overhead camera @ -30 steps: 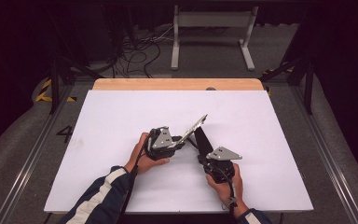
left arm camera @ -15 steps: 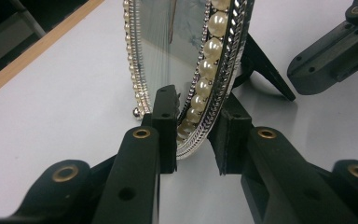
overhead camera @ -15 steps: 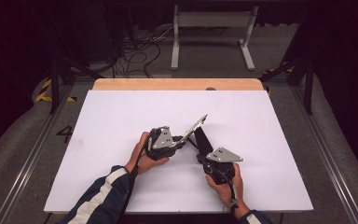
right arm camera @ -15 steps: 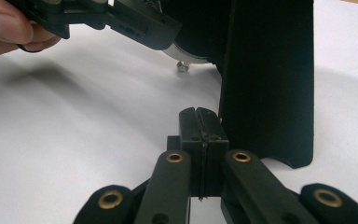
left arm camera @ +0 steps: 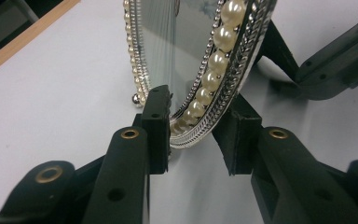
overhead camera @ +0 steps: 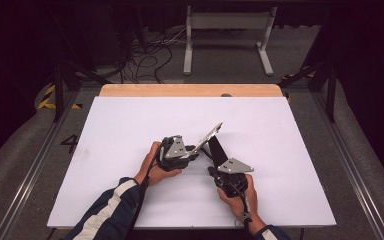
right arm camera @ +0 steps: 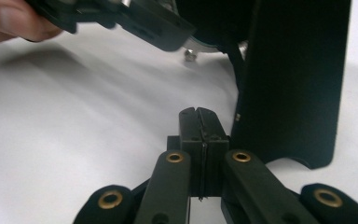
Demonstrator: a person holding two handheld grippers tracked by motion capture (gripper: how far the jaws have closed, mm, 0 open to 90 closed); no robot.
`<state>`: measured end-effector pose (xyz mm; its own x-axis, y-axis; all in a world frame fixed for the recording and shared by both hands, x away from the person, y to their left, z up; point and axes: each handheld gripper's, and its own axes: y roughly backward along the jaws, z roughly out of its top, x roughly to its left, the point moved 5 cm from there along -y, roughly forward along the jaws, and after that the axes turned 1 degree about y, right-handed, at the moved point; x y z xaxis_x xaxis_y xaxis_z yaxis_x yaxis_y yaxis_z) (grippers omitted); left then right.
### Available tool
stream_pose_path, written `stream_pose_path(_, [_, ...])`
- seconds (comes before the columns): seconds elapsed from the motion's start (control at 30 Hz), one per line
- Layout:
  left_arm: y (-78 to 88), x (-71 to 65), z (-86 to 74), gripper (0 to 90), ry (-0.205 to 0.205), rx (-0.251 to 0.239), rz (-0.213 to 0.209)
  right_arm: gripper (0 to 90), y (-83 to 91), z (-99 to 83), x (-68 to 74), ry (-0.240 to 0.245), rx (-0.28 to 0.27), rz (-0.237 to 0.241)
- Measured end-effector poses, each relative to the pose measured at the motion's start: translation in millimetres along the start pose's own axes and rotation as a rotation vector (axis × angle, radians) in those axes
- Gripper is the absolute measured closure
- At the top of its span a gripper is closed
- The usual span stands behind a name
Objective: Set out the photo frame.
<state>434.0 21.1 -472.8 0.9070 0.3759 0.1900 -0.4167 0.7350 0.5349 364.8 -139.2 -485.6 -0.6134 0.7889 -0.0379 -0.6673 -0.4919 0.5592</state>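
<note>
One oval mirror (overhead camera: 206,139) with a pearl-and-silver rim stands tilted near the centre of the white counter (overhead camera: 130,125), leaning back on its single black easel stand (overhead camera: 217,149). The left tongs (overhead camera: 192,154) approach the mirror from its 8 o'clock side in the high view and straddle its lower edge. In the left gripper view the rim (left arm camera: 214,84) sits between the two pads, with the left pad (left arm camera: 156,116) at the glass face and the other behind the frame. The jaws have just been opening slightly, and contact looks light at best, so this grip is probably a steadying hold rather than a firm clench. It serves to keep the mirror upright while the stand is adjusted. The right tongs (overhead camera: 216,167) lie at the stand's 6 o'clock in the high view, clenched on nothing, with the tips (right arm camera: 199,122) pressed together just beside the stand's foot (right arm camera: 289,93). This posture suits nudging the leg rather than gripping it. Count: one mirror, one stand, two tongs, two hands.
</note>
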Motion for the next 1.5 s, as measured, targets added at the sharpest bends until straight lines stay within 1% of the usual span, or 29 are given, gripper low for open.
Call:
stream_pose_path(0.1, [0.0,0.0,0.5,71.3,-0.007,-0.002,0.005,90.0,-0.9,-1.2,-5.4,-0.017,0.008,-0.017])
stream_pose_path(0.17, [0.3,0.1,0.4,71.2,-0.006,-0.001,0.005,90.0,-1.4,-1.4,-6.6,-0.027,0.017,-0.009])
stream_pose_path(0.23, [0.8,0.0,0.4,71.3,-0.001,0.000,0.002,90.0,-2.2,-1.1,-3.7,-0.012,0.024,-0.006])
stream_pose_path(0.37, [1.6,-0.6,0.9,72.3,-0.013,0.007,0.011,90.0,-5.1,-1.5,1.9,0.005,0.036,0.004])
stream_pose_path(0.4, [1.6,-0.7,0.9,72.4,-0.013,0.006,0.011,90.0,-5.7,-1.8,1.8,0.006,0.039,0.003])
stream_pose_path(0.5, [1.3,-1.0,1.1,73.1,-0.032,0.014,0.019,90.0,-5.3,-1.9,0.7,-0.024,0.036,0.015])
stream_pose_path(0.53, [1.1,-1.0,1.1,73.2,-0.037,0.014,0.021,90.0,-5.2,-2.1,0.8,-0.026,0.039,0.014])
stream_pose_path(0.6, [-0.3,-0.7,0.4,71.6,-0.039,0.028,0.033,90.0,-5.7,-1.7,2.5,-0.016,0.040,0.015])
stream_pose_path(0.7, [-1.4,-0.7,-0.3,72.0,-0.032,0.026,0.030,90.0,-6.1,-0.7,4.2,0.002,0.039,0.006])
stream_pose_path(0.8, [-1.3,-0.6,-0.3,72.2,-0.039,0.026,0.031,90.0,-7.2,-1.1,2.6,-0.007,0.039,-0.001])
stream_pose_path(0.83, [-1.2,-0.6,-0.2,72.4,-0.044,0.028,0.036,90.0,-7.4,-0.9,2.1,-0.013,0.038,-0.003])
stream_pose_path(0.9, [-0.8,-1.5,1.0,74.0,-0.063,0.032,0.044,90.0,-7.3,0.8,2.0,0.007,0.035,-0.022])
stream_pose_path(0.93, [-0.5,-2.5,0.9,74.6,-0.065,0.039,0.051,90.0,-7.6,1.6,1.8,0.007,0.033,-0.025])
stream_pose_path(1.07, [0.8,-3.4,1.5,76.6,-0.095,0.049,0.075,90.0,-8.5,0.4,-3.2,-0.006,0.040,-0.036])
stream_pose_path(1.1, [1.0,-3.9,1.6,76.8,-0.102,0.055,0.080,90.0,-8.6,0.0,-4.8,-0.018,0.037,-0.023])
stream_pose_path(1.13, [0.8,-4.7,2.2,76.8,-0.110,0.057,0.082,90.0,-8.4,-0.2,-5.7,-0.019,0.038,-0.020])
stream_pose_path(1.2, [1.2,-5.7,2.6,76.9,-0.114,0.063,0.089,90.0,-8.2,-0.4,-5.6,-0.004,0.041,-0.026])
stream_pose_path(1.3, [2.1,-7.3,2.4,76.9,-0.109,0.070,0.087,90.0,-8.1,-0.6,-5.5,-0.002,0.044,-0.026])
stream_pose_path(1.33, [2.4,-7.7,3.0,77.0,-0.124,0.074,0.093,90.0,-7.6,-0.7,-6.2,-0.005,0.044,-0.020])
stream_pose_path(1.37, [2.8,-9.2,3.4,77.0,-0.129,0.077,0.094,90.0,-7.1,-1.0,-6.8,-0.006,0.045,-0.018])
stream_pose_path(1.47, [5.5,-15.9,5.8,77.9,-0.165,0.122,0.132,90.0,-6.1,-2.4,-8.3,-0.001,0.048,-0.010])
stream_pose_path(1.5, [6.0,-18.1,6.6,77.6,-0.172,0.123,0.132,90.0,-5.3,-3.3,-9.5,0.000,0.052,-0.013])
